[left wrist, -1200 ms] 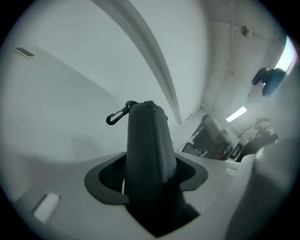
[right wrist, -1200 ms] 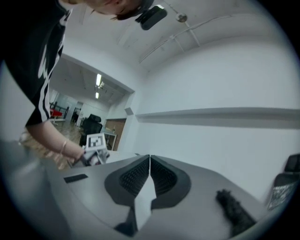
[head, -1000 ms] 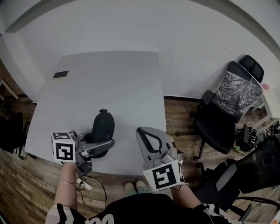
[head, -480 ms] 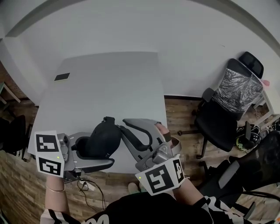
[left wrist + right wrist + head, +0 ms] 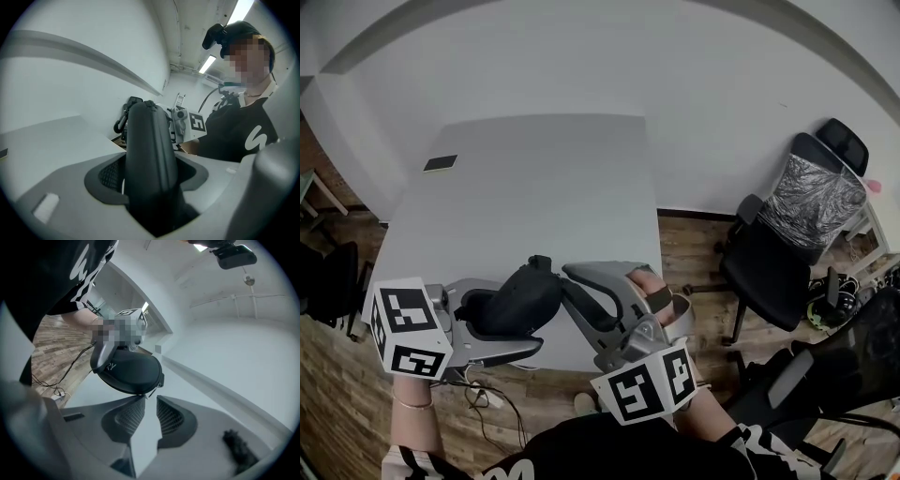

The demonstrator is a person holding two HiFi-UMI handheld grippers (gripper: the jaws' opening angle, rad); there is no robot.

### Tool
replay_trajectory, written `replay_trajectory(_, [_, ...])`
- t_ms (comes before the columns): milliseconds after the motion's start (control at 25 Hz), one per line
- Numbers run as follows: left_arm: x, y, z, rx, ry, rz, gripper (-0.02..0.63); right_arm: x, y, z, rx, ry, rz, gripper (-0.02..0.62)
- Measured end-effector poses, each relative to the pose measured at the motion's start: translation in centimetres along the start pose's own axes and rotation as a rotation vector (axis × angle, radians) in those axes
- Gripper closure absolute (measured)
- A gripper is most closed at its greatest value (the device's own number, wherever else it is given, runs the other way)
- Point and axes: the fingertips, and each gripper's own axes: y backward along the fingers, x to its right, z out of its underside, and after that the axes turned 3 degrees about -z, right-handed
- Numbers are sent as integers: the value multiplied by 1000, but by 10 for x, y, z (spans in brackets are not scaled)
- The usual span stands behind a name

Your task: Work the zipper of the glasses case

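My left gripper [image 5: 523, 319] is shut on the black glasses case [image 5: 521, 298] and holds it just above the near edge of the grey table [image 5: 534, 187]. In the left gripper view the case [image 5: 147, 150] stands on edge, wedged between the left gripper's [image 5: 152, 187] jaws. My right gripper [image 5: 572, 283] has come in from the right to the case's free end. In the right gripper view the right gripper [image 5: 149, 401] has its jaws a narrow gap apart with nothing between them. The case [image 5: 129, 373] hangs just beyond its tips. The small zipper pull [image 5: 152, 391] sits at those tips.
A small dark flat object [image 5: 441, 164] lies at the table's far left. A black office chair [image 5: 778, 253] stands on the wooden floor to the right. Cables [image 5: 487, 394] trail on the floor under the table's near edge.
Both grippers have risen. The left one lifted the case off the table and rolled it onto its edge. The right gripper swung left, up to the case's end.
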Motion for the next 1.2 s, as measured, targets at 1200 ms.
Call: replay_trajectory(1200, [12,-2,9,-100,-34,30,324,-1,13,-7,55,284,40,581])
